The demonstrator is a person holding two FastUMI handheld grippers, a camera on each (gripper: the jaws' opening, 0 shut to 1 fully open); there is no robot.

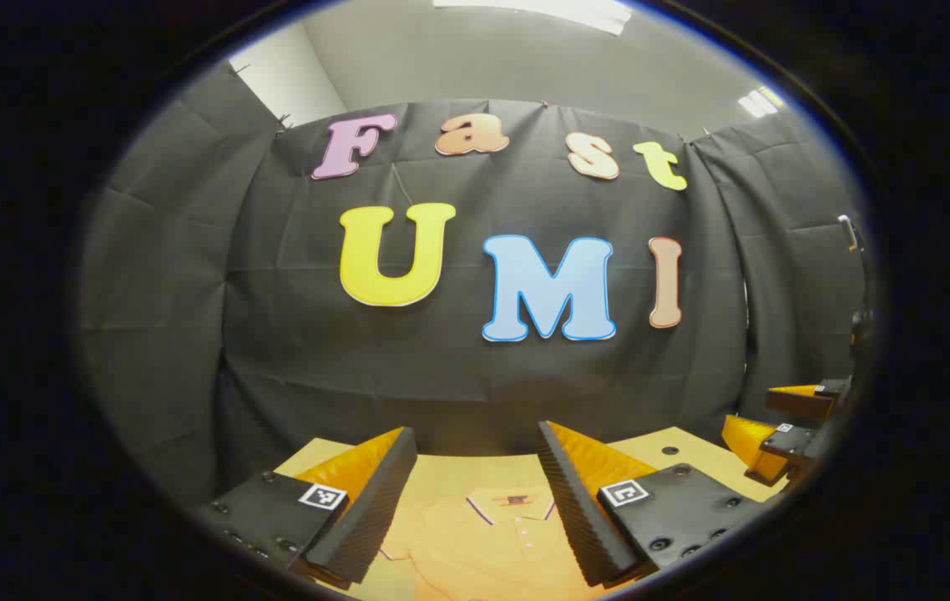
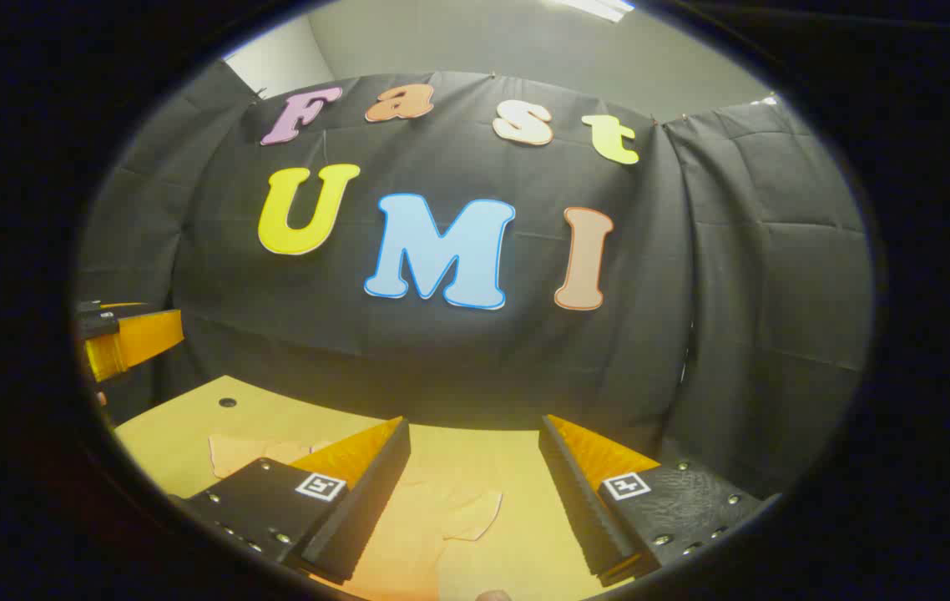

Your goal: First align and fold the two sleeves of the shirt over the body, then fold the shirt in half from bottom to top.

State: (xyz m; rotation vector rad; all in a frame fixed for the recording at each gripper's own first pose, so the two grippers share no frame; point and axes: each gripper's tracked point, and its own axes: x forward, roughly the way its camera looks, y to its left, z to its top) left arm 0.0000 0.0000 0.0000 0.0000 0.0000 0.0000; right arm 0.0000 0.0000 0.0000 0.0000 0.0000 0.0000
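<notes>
In the left gripper view, the left gripper hung with fingers spread, empty, above the shirt, whose collar lay between them on the table. The right gripper, likewise spread, framed a sleeve. Beyond stood the black cloth wall.

One shirt, one table, two tongs: left, right.

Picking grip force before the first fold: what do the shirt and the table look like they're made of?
The shirt looks like soft knit cotton or a blend, matte orange: it lies limp, with a trimmed collar and small buttons. The table looks like smooth light wood or laminate board, going by its flat pale surface and a drilled hole; which one I cannot tell.
</notes>
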